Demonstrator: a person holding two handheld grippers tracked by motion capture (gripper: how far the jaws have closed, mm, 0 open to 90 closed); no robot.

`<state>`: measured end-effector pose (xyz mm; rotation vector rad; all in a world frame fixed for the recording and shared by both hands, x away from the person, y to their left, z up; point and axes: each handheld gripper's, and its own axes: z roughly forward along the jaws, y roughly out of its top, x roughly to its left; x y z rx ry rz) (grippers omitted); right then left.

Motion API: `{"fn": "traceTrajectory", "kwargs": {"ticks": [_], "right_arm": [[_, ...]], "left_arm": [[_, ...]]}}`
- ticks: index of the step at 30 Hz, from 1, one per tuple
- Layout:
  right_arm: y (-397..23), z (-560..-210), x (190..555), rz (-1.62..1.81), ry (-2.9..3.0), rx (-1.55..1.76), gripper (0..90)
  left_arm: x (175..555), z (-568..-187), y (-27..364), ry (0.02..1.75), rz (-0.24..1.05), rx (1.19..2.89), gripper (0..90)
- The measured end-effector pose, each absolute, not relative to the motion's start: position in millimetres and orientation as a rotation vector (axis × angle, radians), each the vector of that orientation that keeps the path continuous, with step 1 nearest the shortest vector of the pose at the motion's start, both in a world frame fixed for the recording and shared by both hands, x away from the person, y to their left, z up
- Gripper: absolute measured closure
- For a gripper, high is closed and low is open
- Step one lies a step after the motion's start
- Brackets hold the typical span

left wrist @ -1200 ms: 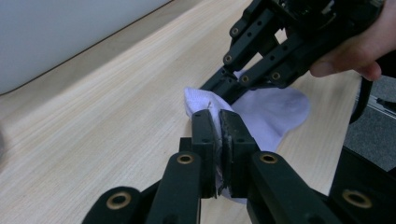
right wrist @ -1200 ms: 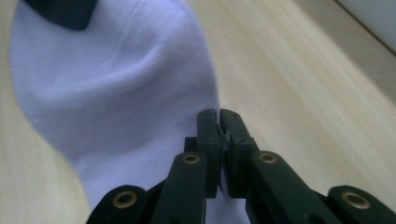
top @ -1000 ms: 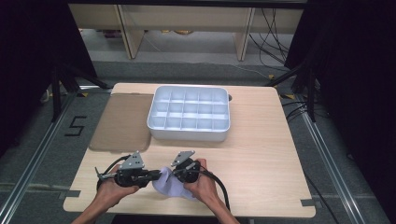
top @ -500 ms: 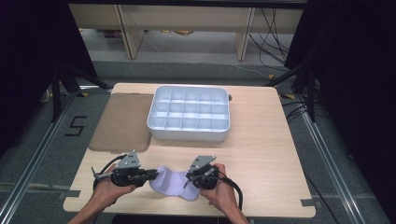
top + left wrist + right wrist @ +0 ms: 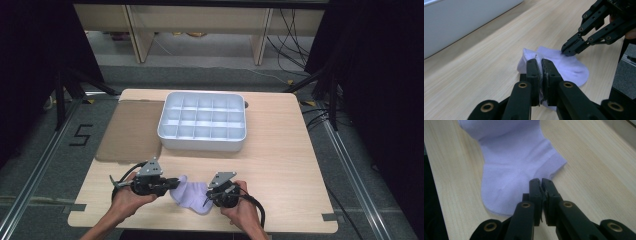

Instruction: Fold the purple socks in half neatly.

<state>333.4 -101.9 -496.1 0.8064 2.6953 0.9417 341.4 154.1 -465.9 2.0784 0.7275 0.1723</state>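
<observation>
A pale lilac sock (image 5: pixel 191 196) lies flat on the wooden table near its front edge, stretched between my two grippers. My left gripper (image 5: pixel 171 185) is shut on the sock's left end; in the left gripper view cloth (image 5: pixel 564 62) is pinched between the closed jaws of that gripper (image 5: pixel 540 65). My right gripper (image 5: pixel 208 199) is shut on the sock's right edge. It comes in from the upper right of the left gripper view, tips (image 5: pixel 569 51) down on the fabric. In the right gripper view its jaws (image 5: pixel 541 183) grip the rim of the sock (image 5: pixel 511 167).
A white tray (image 5: pixel 202 145) divided into several compartments stands at the back middle of the table; its wall (image 5: pixel 461 17) is close beyond the sock. A brown mat (image 5: pixel 131 131) lies to the tray's left. The table's front edge (image 5: pixel 200 229) runs just behind both hands.
My right gripper has moved right, away from the left one, drawing the bunched sock out flat between them. The left gripper has shifted only slightly.
</observation>
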Motion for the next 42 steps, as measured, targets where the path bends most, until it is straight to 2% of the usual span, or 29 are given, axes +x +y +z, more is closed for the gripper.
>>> {"fn": "traceTrajectory", "kwargs": {"ticks": [21,28,34,36,38,39,42], "right_arm": [[-105,-497,336,0.973,2.710,0.797,86.0],[-110,-492,337,1.008,2.676,0.794,84.9],[-118,-488,340,1.030,2.656,0.799,84.5],[-122,-485,339,1.034,2.628,0.865,84.2],[-126,-484,339,1.060,2.595,0.859,84.2],[-126,-483,338,1.053,2.588,0.873,84.1],[-129,-481,340,1.091,2.575,0.852,84.0]], "left_arm": [[348,-488,110,0.723,0.073,2.138,82.0],[348,-489,99,0.717,0.034,2.121,73.4],[348,-473,107,0.733,0.007,2.045,49.9],[350,-466,116,0.756,0.037,2.000,46.6],[353,-465,124,0.767,0.057,1.990,48.3],[353,-467,129,0.769,0.109,2.011,51.7],[350,-481,135,0.731,0.155,2.104,67.5]]}}
